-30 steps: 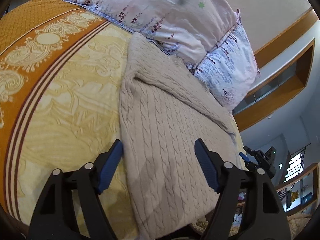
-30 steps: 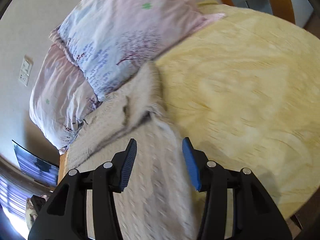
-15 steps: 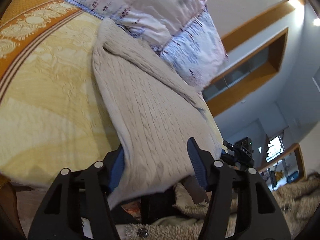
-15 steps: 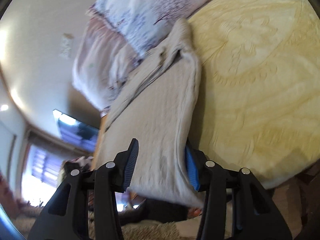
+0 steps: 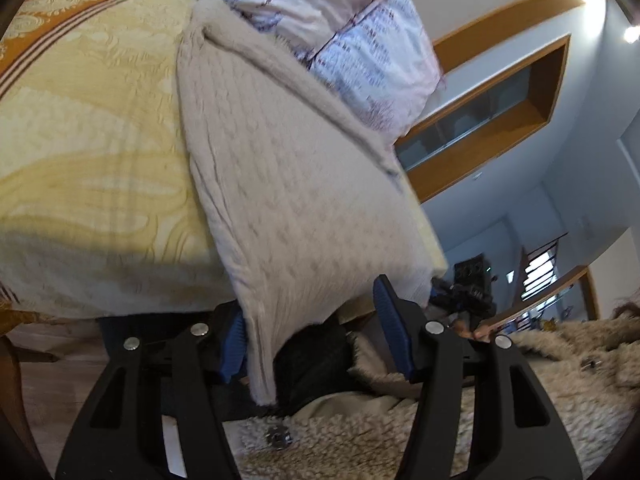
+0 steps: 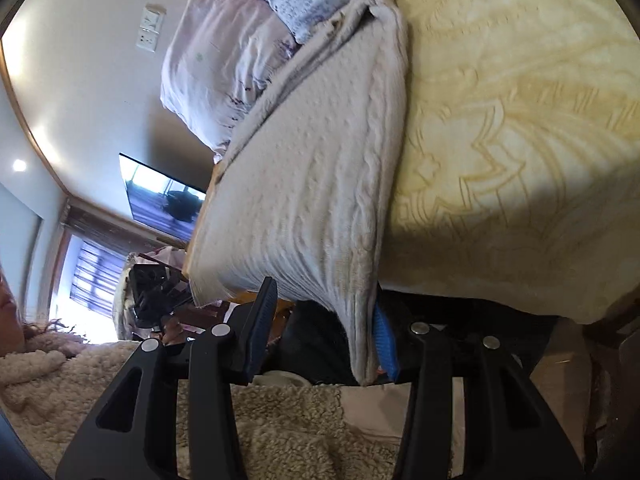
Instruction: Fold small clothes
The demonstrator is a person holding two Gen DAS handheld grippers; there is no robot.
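Observation:
A beige cable-knit sweater (image 5: 280, 184) lies lengthwise on the yellow bedspread (image 5: 92, 152), its near hem hanging over the bed's front edge. My left gripper (image 5: 316, 336) is open, with the hem's left corner hanging between its fingers against the left pad (image 5: 234, 342). In the right wrist view the sweater (image 6: 320, 184) drapes its right hem corner between the fingers of my right gripper (image 6: 324, 328), which is open, the cloth against the right pad (image 6: 384, 336).
Two floral pillows (image 5: 352, 36) lie at the sweater's far end and show in the right wrist view (image 6: 224, 60). The person's fleece jacket (image 5: 440, 432) is below the grippers. A wall TV (image 6: 164, 200) and a wooden alcove (image 5: 492, 112) are behind.
Both grippers have dropped and pulled back from above the sweater to the bed's front edge. The hem now hangs between each pair of fingers. The fingers have stayed open.

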